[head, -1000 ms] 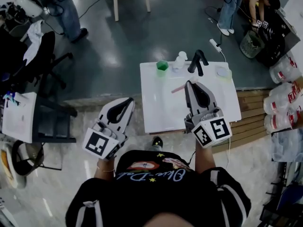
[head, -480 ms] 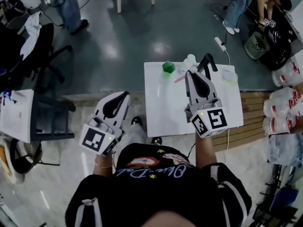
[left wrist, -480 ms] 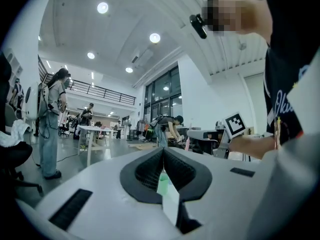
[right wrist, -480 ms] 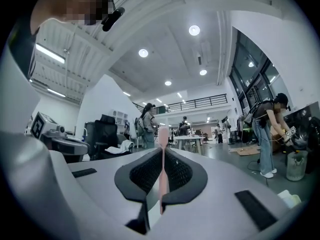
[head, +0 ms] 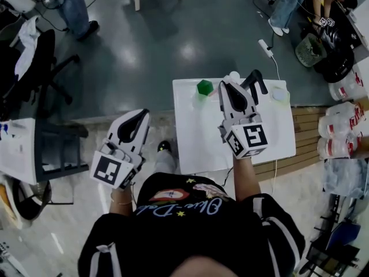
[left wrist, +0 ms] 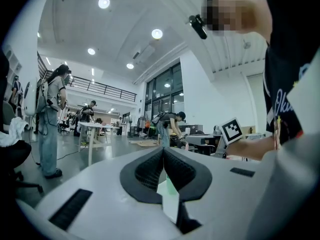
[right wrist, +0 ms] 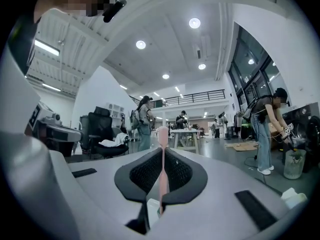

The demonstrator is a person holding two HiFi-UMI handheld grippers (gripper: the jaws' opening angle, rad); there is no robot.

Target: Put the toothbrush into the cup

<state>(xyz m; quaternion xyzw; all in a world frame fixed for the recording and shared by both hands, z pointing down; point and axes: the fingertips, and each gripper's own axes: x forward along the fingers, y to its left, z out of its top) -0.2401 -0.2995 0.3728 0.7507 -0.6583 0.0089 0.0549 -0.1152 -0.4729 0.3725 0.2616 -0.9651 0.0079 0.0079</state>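
A green cup (head: 204,87) stands near the far edge of the white table (head: 196,143). My right gripper (head: 226,85) hovers just right of the cup, shut on a pink toothbrush (right wrist: 162,156). In the right gripper view the toothbrush stands upright between the jaws, its pale head (right wrist: 162,132) poking above them. In the head view only a short pink bit (head: 215,89) shows between the gripper tip and the cup. My left gripper (head: 140,115) hangs off the table's left side over the floor, jaws closed together (left wrist: 163,151) with nothing in them.
A black angled fixture (head: 256,79), a white bottle (head: 233,75) and a pale round dish (head: 279,94) stand along the table's far right. A dark shelf unit (head: 55,152) and an office chair (head: 40,62) are at the left. People stand further off on the floor.
My right gripper has carried the toothbrush from the table's middle toward its far edge, ending beside the green cup. The left gripper drifted slightly left, still shut.
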